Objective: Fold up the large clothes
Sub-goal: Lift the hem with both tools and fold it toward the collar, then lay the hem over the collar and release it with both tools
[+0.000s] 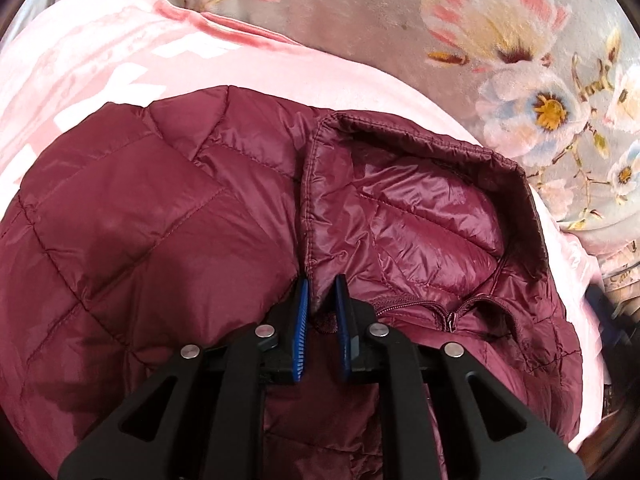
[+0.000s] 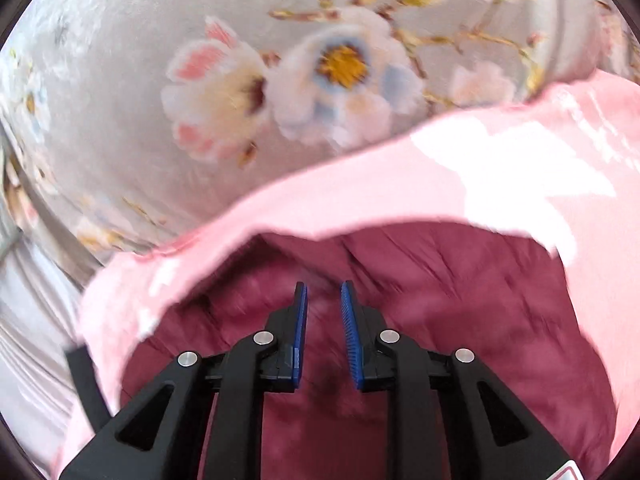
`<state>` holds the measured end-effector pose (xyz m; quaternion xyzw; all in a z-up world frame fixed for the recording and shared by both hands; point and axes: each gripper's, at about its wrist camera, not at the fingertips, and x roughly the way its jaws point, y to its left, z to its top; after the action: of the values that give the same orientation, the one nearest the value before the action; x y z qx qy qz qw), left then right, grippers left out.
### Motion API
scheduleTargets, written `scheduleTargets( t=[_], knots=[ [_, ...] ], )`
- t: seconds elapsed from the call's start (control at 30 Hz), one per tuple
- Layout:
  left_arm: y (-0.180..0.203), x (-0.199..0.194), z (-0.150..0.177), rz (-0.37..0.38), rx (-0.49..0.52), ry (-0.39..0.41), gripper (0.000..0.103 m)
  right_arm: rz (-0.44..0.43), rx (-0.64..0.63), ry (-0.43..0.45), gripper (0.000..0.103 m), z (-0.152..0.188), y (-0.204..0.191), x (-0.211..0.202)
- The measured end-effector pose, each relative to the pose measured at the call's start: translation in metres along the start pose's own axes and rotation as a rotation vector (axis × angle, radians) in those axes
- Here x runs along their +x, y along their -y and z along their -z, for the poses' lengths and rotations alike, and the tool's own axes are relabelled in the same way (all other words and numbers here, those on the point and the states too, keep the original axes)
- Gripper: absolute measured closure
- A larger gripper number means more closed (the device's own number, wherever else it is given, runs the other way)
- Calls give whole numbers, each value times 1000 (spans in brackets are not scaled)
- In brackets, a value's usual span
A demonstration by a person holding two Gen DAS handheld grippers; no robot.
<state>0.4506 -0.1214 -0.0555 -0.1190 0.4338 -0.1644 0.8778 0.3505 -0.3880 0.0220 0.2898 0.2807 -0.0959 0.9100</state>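
Observation:
A maroon quilted puffer jacket (image 1: 160,220) lies spread on a pink blanket (image 1: 80,60). Its collar (image 1: 420,152) stands up to the right, and the zipper (image 1: 448,312) runs below it. My left gripper (image 1: 322,280) sits at the stitched seam beside the collar, its blue pads nearly together with a fold of jacket fabric pinched between them. In the blurred right wrist view, my right gripper (image 2: 323,288) hovers over the jacket (image 2: 440,320) near its far edge. Its pads stand a little apart with nothing gripped between them.
A grey bedspread with large printed flowers (image 1: 400,20) lies under the pink blanket (image 2: 400,200) and fills the far side of both views (image 2: 120,80). A black strap (image 2: 80,380) shows at the lower left of the right wrist view.

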Motion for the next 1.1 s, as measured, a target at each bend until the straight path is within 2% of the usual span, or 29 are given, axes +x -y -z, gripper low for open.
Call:
scheduleTargets(
  t=[0.1, 0.2, 0.27, 0.33, 0.4, 0.47, 0.57, 0.63, 0.7, 0.73, 0.9, 0.97, 1.03, 1.1],
  knots=[
    [0, -2, 0, 7, -4, 6, 89, -56, 50, -66, 81, -23, -4, 33],
    [-5, -18, -6, 30, -39, 30, 87, -74, 105, -114, 79, -26, -1, 61],
    [-11, -40, -22, 89, -102, 76, 87, -106, 155, -115, 79, -22, 3, 70],
    [-13, -51, -40, 91, -138, 112, 83, -133, 237, -73, 79, -20, 13, 72],
    [-11, -53, -64, 81, -176, 124, 81, -116, 266, -83, 79, -20, 17, 80],
    [-6, -46, -81, 48, -187, 125, 81, -82, 228, -134, 80, -20, 14, 95],
    [1, -32, -94, -6, -170, 125, 81, -8, 57, -244, 85, -10, 0, 110],
    [6, -18, -100, -33, -142, 103, 81, 85, -59, -265, 91, 0, -4, 110],
    [10, -4, -101, -51, -123, 75, 81, 123, -91, -282, 99, 6, 3, 109],
    [12, 7, -102, -64, -119, 46, 81, 127, -91, -282, 103, 8, 7, 108],
    [9, 47, -87, -142, -69, -82, 79, 121, -89, -279, 103, 12, 18, 102],
    [3, 55, -77, -147, -50, -91, 79, 145, -113, -272, 103, 13, 12, 105],
    [5, 54, -67, -158, -7, -58, 79, 174, -135, -264, 103, 12, 5, 107],
    [10, 53, -59, -185, 39, -32, 79, 200, -138, -219, 103, 9, -3, 99]
  ],
)
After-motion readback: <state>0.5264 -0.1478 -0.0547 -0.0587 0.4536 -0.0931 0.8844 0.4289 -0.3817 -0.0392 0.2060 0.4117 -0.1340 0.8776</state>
